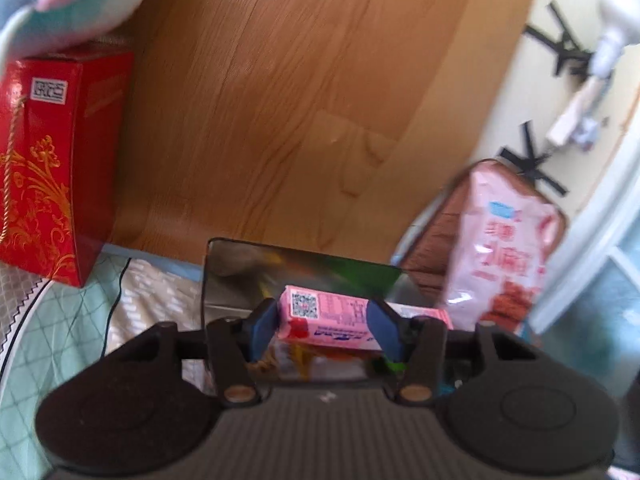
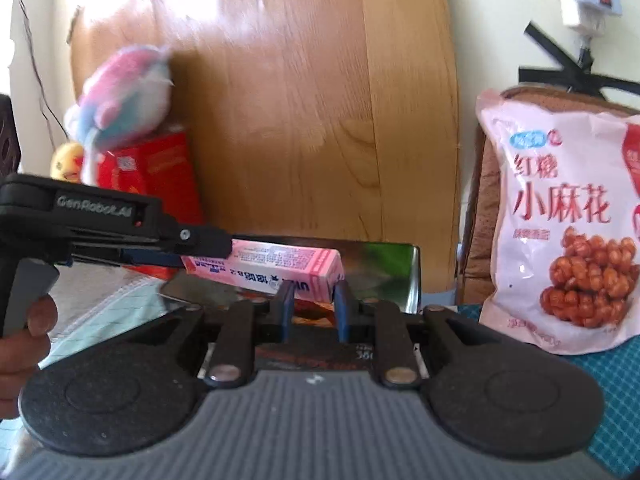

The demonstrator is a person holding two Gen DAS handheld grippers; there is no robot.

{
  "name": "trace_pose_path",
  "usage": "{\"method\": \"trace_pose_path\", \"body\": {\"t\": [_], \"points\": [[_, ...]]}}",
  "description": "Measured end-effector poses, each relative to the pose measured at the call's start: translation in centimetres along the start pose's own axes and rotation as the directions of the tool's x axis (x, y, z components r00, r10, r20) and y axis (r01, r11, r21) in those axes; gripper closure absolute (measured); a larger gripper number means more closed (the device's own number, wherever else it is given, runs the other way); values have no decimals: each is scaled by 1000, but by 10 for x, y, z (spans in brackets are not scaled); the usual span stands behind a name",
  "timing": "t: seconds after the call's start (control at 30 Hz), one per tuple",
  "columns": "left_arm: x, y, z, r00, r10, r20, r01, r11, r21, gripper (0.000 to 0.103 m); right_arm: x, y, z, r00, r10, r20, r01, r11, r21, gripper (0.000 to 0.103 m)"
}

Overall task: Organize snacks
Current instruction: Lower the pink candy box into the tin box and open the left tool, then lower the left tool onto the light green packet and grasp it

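A long pink snack carton point(image 1: 320, 312) hangs level above a shiny metal tin point(image 1: 224, 272), with a gripper at each end. My left gripper point(image 1: 324, 328) is shut on one end, its blue pads point(image 1: 382, 328) pressed on both sides. In the right wrist view the carton point(image 2: 272, 264) runs from the left gripper point(image 2: 224, 248) down to my right gripper point(image 2: 313, 300). The right gripper's blue pads point(image 2: 286, 308) clamp the carton's near end. A hand point(image 2: 24, 344) holds the left gripper's handle. More snack packets show dimly inside the tin point(image 2: 400, 264).
A pink bag of fried dough twists point(image 2: 560, 220) leans on a brown cushion at the right, also visible as the bag point(image 1: 500, 248). A red gift box point(image 1: 48, 168) with a plush toy point(image 2: 128, 92) on it stands at the left. A wooden board rises behind, and quilted bedding lies below.
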State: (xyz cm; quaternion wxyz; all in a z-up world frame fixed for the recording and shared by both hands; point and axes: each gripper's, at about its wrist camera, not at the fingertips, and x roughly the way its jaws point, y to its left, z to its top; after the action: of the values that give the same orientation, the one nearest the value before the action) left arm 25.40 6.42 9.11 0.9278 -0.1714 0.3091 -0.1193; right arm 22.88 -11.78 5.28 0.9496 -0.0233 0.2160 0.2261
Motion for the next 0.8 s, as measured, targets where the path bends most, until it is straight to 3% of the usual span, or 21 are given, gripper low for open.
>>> {"method": "trace_pose_path", "body": {"t": [0.07,0.17,0.23,0.33,0.43,0.57,0.63,0.7,0.8], "points": [[9,3,-1,1000,18,-17,-18,1000,9,49,7,-1,-4,1000,-23,-15,23,1000,-1,76],[-2,8,-3,1000,15,7,-15,1000,18,46,-5,-5,-4,999,-24,30,23,999,45,62],[-22,14,-6,999,3,37,-4,1000,13,44,-21,-7,-5,998,-17,63,12,997,70,61],[-52,27,-19,999,-32,38,32,999,-18,44,-41,-7,-14,998,47,34,-50,994,100,61],[-70,37,-49,994,-107,-32,104,991,-83,44,-41,-9,-35,977,193,-94,-173,967,188,57],[-67,39,-96,977,-153,-148,130,979,-154,47,-33,-7,-68,941,253,-224,-179,936,304,57],[-63,35,-116,967,-159,-200,128,979,-157,53,-39,-5,-79,932,279,-231,-191,921,340,62],[-65,28,-129,958,-177,-226,145,978,-151,61,-51,-2,-85,922,310,-232,-216,909,356,73],[-74,15,-146,955,-169,-242,147,983,-107,65,-72,3,-95,914,328,-239,-231,904,359,74]]}}
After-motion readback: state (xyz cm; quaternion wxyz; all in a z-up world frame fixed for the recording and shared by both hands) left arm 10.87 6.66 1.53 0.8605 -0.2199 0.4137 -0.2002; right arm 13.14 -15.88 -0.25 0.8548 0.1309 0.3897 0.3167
